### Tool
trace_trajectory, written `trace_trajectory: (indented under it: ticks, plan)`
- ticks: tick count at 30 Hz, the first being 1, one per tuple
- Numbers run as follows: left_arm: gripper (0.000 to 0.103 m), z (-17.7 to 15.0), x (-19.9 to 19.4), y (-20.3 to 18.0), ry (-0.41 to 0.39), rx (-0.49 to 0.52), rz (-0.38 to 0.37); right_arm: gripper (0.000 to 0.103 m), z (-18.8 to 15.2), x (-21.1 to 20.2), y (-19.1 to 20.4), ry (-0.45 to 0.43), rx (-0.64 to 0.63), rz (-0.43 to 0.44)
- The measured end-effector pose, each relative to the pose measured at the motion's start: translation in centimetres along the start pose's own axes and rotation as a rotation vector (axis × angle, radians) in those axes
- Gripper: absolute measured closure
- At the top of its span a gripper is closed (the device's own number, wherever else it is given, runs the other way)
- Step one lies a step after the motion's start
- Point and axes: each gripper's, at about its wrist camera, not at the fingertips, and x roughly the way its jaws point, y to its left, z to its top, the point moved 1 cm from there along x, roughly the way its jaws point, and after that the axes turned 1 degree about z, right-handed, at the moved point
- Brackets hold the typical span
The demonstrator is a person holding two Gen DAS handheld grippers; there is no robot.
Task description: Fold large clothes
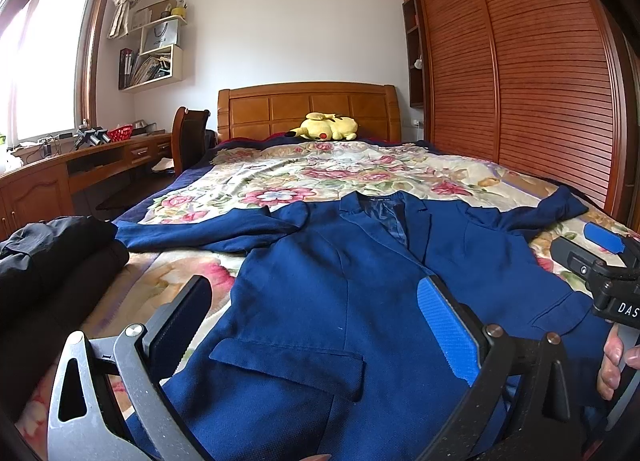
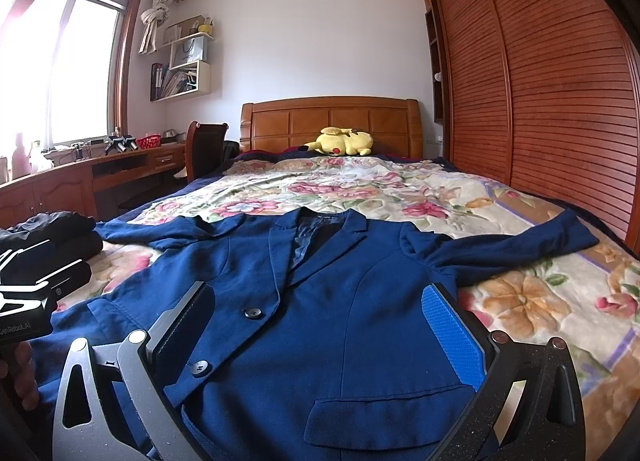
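Note:
A navy blue suit jacket [image 1: 332, 281] lies flat and face up on the floral bedspread [image 1: 320, 177], collar away from me, both sleeves spread out sideways. It also shows in the right wrist view [image 2: 340, 293], with two dark buttons down its front. My left gripper [image 1: 316, 305] is open and empty, hovering over the jacket's lower left front above a pocket flap. My right gripper [image 2: 320, 313] is open and empty over the lower right front. The right gripper also shows at the right edge of the left wrist view [image 1: 600, 261].
A pile of dark folded clothes [image 1: 52, 257] sits on the bed to the left of the jacket. A yellow plush toy [image 1: 328, 127] lies by the wooden headboard [image 1: 308, 105]. A wooden wardrobe [image 1: 520, 73] lines the right side, a desk [image 1: 80, 169] the left.

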Motion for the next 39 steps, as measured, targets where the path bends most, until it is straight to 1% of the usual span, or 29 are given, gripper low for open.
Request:
trace_trajectory:
  ticks: [30, 34, 39]
  plan:
    - [0.000, -0.10, -0.08, -0.03, -0.001, 0.002, 0.000, 0.000, -0.09, 0.07, 0.09, 0.000, -0.001, 0.002]
    - [0.000, -0.02, 0.06, 0.03, 0.014, 0.004, -0.006, 0.000, 0.18, -0.01, -0.02, 0.003, 0.007, 0.010]
    - [0.000, 0.40, 0.12, 0.15, 0.048, 0.006, 0.010, 0.000, 0.87, -0.74, -0.08, -0.001, 0.022, 0.038]
